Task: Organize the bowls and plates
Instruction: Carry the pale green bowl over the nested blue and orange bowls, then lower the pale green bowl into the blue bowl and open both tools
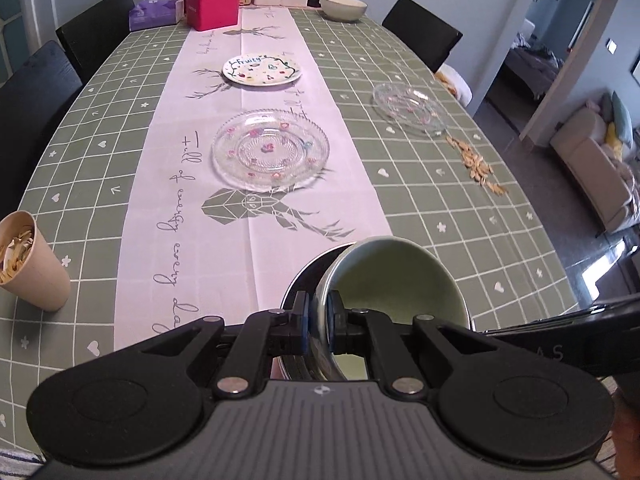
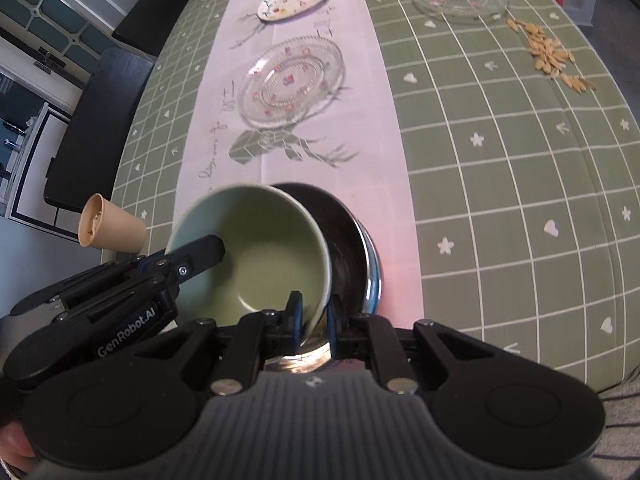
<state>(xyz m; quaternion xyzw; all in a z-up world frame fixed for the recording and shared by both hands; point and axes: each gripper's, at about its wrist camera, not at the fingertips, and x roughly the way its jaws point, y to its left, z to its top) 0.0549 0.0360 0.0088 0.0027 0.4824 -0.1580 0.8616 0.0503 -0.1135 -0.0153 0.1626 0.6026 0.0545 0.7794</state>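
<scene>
Right-wrist view, nearest the lens: the right gripper point(image 2: 316, 320) is seen clenched on the near rim of the green bowl point(image 2: 260, 256), one pad inside the wall and one outside. The left gripper point(image 2: 200, 256) is clamped on the opposite rim; in the left-wrist view its pads point(image 1: 306, 320) pinch that wall too. The green bowl point(image 1: 400, 284) is tilted and sits partly inside a metal bowl point(image 2: 352, 248) at the near end of the table point(image 2: 500, 200). Whether it rests on the metal or is held just clear cannot be told.

The green bowl is judged to be glazed ceramic: stiff, fairly heavy, slick and breakable, so the rim is the right place to be gripped, and a two-sided hold is sensible. Nothing is seen inside it, and the part of the metal bowl that shows is bare too.

Further out to the left, a beige cup point(image 1: 30, 260) holding pale husks is seen. Beyond, on the runner, a clear glass plate point(image 1: 270, 148) lies empty; it is thin, slippery and fragile, best taken at its edge. To the right a second glass plate point(image 1: 408, 108) stands beside spilled seeds point(image 1: 476, 164). Then comes a printed plate point(image 1: 262, 70), and farthest, a pale bowl point(image 1: 343, 7).
</scene>
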